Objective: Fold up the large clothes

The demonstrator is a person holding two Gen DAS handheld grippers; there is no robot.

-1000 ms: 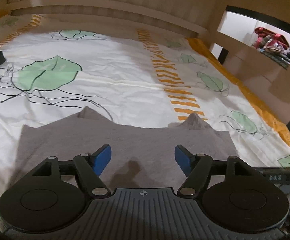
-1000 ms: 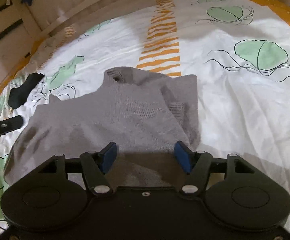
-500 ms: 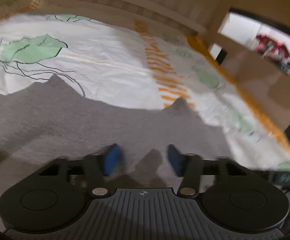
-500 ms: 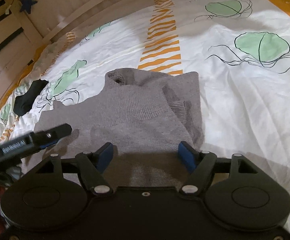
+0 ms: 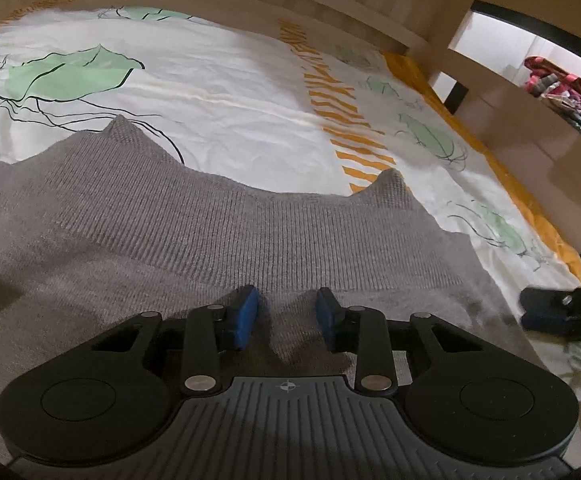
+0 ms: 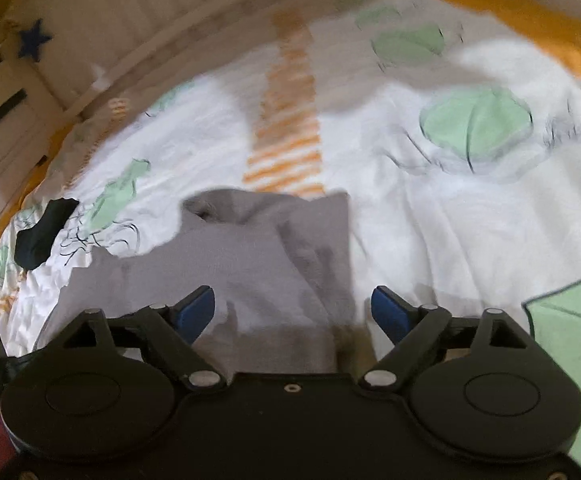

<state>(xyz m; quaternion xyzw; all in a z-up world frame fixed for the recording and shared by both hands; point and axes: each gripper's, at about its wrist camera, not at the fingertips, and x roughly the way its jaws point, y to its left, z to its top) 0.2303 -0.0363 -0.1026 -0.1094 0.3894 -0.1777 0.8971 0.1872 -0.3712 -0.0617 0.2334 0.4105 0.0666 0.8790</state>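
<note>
No readable writing shows on the grey sweater (image 5: 218, 216).

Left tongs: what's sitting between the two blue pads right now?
A raised pinch of the grey sweater sits between the left tongs, whose pads have just been closing on it. It shows in the left wrist view.

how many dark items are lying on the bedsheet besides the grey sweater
1: a dark garment lies on the bedsheet, far left beyond the grey sweater, apart from it. The left wrist view shows it at the far left edge. Others may lie out of view.
</note>
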